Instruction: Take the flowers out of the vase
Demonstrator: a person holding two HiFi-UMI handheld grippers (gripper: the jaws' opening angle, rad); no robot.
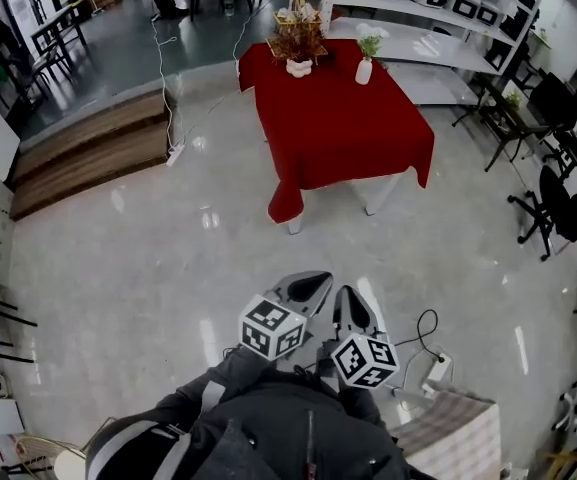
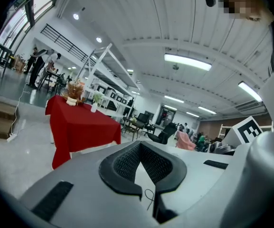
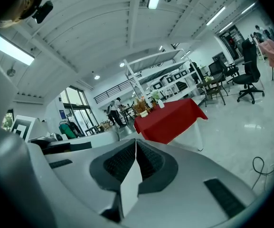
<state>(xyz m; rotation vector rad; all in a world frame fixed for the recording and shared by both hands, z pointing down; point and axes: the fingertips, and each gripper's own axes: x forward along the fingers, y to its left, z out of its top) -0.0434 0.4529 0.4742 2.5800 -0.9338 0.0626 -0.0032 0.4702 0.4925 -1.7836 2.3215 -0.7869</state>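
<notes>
Head view: my left claw (image 1: 311,288) and right claw (image 1: 353,308) are well apart from the worktop (image 1: 338,128). The vase (image 1: 364,71) with flowers (image 1: 371,38) stands at its far edge.
Left gripper view: jaws together, empty.
Right gripper view: same. I should close in, then open at the stems.

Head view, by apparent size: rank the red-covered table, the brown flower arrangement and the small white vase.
1. red-covered table
2. brown flower arrangement
3. small white vase
All three sit at a similar distance, so the order is safe.
</notes>
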